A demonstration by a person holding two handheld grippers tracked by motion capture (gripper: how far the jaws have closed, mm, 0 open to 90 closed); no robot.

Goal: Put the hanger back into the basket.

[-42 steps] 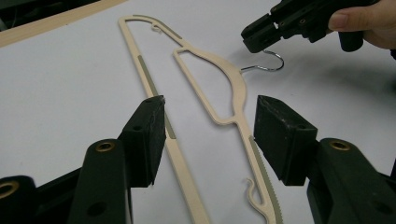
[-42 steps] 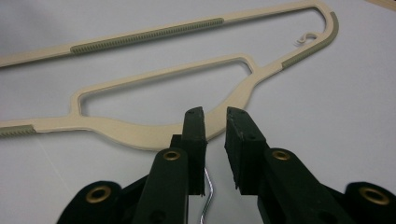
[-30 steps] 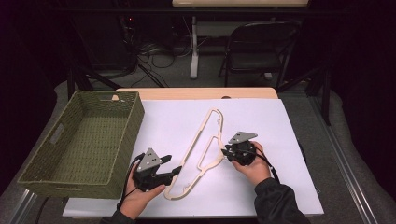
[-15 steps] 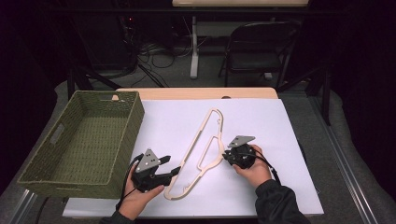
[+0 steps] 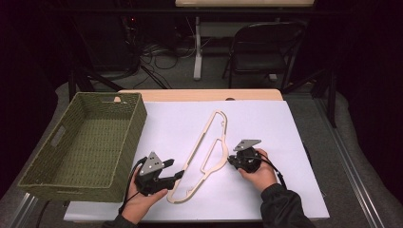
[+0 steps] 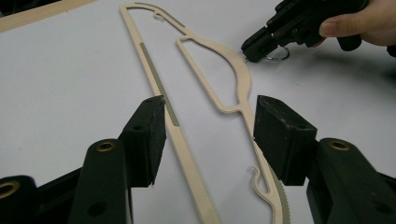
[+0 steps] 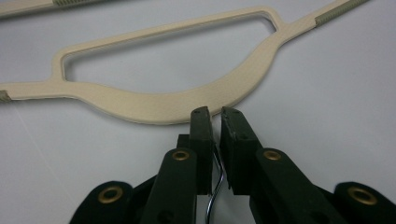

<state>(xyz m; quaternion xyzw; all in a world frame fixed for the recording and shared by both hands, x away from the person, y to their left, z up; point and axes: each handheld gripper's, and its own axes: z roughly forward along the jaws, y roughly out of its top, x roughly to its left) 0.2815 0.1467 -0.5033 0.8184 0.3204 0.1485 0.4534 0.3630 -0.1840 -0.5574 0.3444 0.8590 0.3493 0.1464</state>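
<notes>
Change: right tongs (image 7: 215,114) just been narrowing, jaws now nearly together with the hanger's wire hook (image 7: 215,179) standing between them
Right tongs, state: pinching the hook (image 6: 279,54) just beside the hanger's curved neck; a thin gap left between the pads, filled by the wire; contact on both pads likely but hard to confirm from the close view
Left tongs, state: spread wide (image 6: 210,123), pressing on nothing, astride both bars of the hanger near its lower end
Left tongs, place: resting low at the worktop's near edge (image 5: 178,175), tips aimed at the hanger
Right tongs, place: on the far side of the hanger (image 5: 231,160), hand wrapped round the body behind them
Hanger, place: flat on the white worktop (image 5: 285,142), slanting from near the left hand up toward the middle (image 5: 205,152); cream plastic with grey ribbed strips
Hanger, relation to basket: well apart from the woven basket (image 5: 128,137), which sits at the left edge
Meaning for the work: grip on the hook about secured, so a lift or drag by the hook looks possible next
Left side, outlook: nothing clamped there yet; closing on a bar would steady the far end
Risk: thin wire could twist or slip between the pads if pulled sideways
</notes>
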